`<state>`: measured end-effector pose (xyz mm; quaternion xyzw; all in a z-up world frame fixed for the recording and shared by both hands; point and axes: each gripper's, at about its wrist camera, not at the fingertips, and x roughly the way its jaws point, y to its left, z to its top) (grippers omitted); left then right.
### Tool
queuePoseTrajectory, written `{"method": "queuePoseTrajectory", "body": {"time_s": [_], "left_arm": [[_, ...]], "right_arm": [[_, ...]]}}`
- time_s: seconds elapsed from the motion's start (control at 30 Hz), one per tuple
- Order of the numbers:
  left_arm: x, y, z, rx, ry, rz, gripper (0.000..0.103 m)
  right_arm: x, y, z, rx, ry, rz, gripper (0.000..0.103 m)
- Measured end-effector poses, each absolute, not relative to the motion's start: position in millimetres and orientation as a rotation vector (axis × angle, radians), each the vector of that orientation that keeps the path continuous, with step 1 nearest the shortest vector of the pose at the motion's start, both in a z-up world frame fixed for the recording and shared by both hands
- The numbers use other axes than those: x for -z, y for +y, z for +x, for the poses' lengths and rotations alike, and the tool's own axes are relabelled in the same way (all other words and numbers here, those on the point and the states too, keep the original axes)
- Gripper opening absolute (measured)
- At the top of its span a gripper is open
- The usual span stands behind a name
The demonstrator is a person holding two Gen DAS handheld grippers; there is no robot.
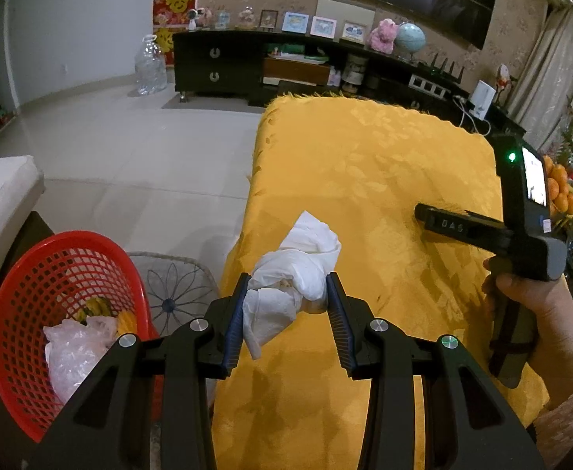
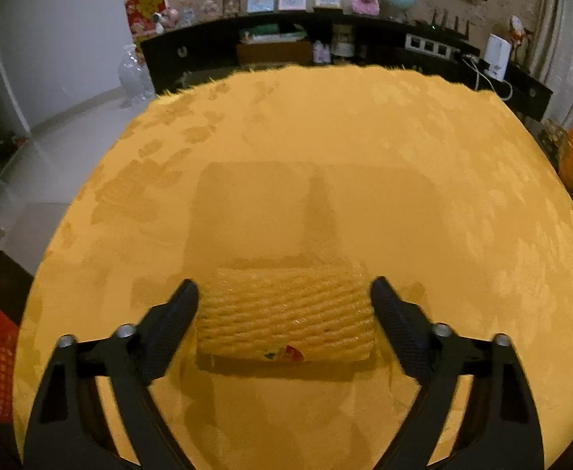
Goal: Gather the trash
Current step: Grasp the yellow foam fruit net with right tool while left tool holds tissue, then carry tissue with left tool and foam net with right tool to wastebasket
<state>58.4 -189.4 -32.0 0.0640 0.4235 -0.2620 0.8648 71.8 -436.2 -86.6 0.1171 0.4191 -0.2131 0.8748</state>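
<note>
Left tool point(image 1: 288, 297) clamps a crumpled white tissue point(image 1: 294, 274), lower centre, above the yellow worktop point(image 1: 365, 164); red basket point(image 1: 51, 274), lower left, already holds trash. Next, probably: swing left, release over basket. Right tool point(image 2: 284, 305) stands wide astride a yellow foam net point(image 2: 284, 309), lower centre; fingers point(image 2: 176, 313) appear just beside it, not gripping. Needs closing.

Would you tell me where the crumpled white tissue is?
Left wrist view, centre: the tissue is clamped in the left gripper, above the yellow tablecloth's edge.
</note>
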Motion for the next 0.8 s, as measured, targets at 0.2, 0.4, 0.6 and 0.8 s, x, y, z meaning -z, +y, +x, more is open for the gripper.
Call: {"method": "queuePoseTrajectory", "body": {"time_s": [0.2, 0.4, 0.6, 0.8], "left_arm": [[31.8, -190.5, 57.9, 0.549, 0.885, 0.134, 0.037], [33.5, -194.7, 54.7, 0.556, 0.887, 0.153, 0.037], [35.3, -198.2, 51.4, 0.563, 0.882, 0.170, 0.037], [36.7, -201.4, 45.8, 0.575, 0.869, 0.189, 0.037]], "right_arm": [[86.0, -432.4, 62.0, 0.420, 0.868, 0.216, 0.058], [84.9, -419.6, 42.6, 0.371, 0.866, 0.189, 0.047], [79.9, -405.9, 10.0, 0.331, 0.843, 0.218, 0.047], [74.7, -384.1, -23.0, 0.304, 0.826, 0.213, 0.047]]}}
